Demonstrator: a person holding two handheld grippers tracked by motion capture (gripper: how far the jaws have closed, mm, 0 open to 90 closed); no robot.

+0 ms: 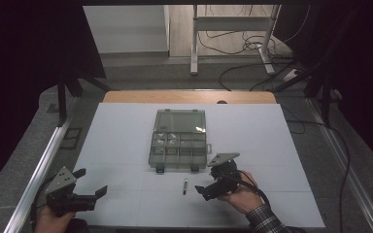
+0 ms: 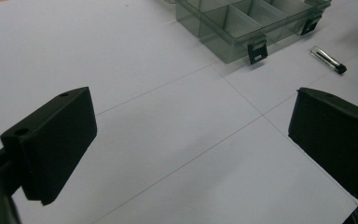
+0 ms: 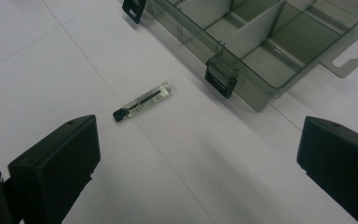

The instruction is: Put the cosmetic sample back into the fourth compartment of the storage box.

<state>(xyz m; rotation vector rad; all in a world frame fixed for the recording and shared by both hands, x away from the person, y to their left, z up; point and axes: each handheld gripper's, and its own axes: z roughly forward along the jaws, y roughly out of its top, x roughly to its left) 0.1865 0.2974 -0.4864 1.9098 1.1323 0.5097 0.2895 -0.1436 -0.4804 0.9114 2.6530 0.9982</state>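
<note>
A small clear tube with a black cap [image 1: 185, 186] [image 3: 142, 101] [image 2: 328, 59] lies on the white mat just in front of an open smoky plastic compartment box [image 1: 153, 150] [image 3: 270, 42] [image 2: 235, 42]. My right gripper [image 1: 208, 180] [image 3: 198, 140] hovers open just right of the tube, jaws wide apart, nothing between them. At the near left corner of the mat my left gripper [image 1: 91, 182] [image 2: 191, 112] is also open and empty, pointing across the mat towards the box.
The box's lid [image 1: 180, 120] lies folded back on the far side; two black latches [image 3: 220, 81] hang from its front wall. The white mat [image 1: 126, 126] covers the table. Cables and a desk frame [image 1: 233, 29] stand on the floor beyond.
</note>
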